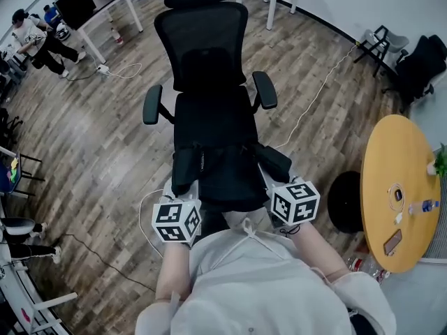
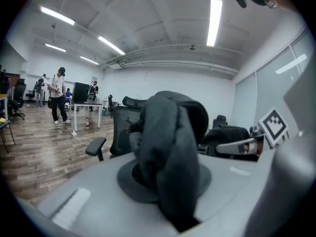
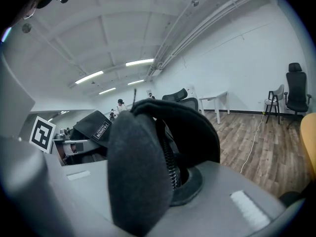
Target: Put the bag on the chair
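A black office chair stands in front of me, its seat bare. Over the seat's front edge hangs a black bag, stretched between both grippers. My left gripper is shut on a bunched fold of the bag's fabric at its left end. At the bag's right end my right gripper is shut on a fold beside the zipper. A "FASHION" label shows in the right gripper view. Both pairs of fingertips are hidden by the fabric.
A round yellow table with small items stands at the right, a black round stool beside it. Cables run over the wood floor. White desks and people are at the far left.
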`<state>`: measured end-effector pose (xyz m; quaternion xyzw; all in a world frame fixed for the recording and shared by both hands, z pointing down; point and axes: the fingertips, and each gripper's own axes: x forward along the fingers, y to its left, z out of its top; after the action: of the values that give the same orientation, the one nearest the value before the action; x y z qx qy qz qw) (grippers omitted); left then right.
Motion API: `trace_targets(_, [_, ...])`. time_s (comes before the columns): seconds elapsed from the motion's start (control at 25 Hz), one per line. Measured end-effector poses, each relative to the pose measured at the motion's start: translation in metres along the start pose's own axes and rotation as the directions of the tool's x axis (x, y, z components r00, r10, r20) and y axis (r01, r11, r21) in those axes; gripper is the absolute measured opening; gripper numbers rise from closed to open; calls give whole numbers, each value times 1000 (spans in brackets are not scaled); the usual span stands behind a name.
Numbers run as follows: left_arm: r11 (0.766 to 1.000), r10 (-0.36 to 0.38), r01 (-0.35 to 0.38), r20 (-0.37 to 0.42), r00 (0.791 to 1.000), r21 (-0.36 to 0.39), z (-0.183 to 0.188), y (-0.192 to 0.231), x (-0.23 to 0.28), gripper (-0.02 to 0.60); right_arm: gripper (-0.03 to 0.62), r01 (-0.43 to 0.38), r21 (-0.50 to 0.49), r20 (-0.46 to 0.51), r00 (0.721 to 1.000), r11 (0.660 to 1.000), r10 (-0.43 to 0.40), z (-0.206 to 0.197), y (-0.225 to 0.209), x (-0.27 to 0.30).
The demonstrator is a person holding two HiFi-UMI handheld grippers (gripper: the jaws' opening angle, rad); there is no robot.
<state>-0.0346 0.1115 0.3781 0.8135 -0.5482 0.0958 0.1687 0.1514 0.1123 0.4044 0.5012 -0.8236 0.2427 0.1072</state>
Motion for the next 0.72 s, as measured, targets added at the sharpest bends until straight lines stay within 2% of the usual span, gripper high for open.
trace_targets(0.44, [992,-124,125,-44,991,21,66,132,112,28,31,117,62,7,993,991,-118,70,18,152])
trace_targets(0.72, [989,-147,147,-89,985,-3,73,188,178,28,31,151,89,-24,988,984,-149,87,6,230])
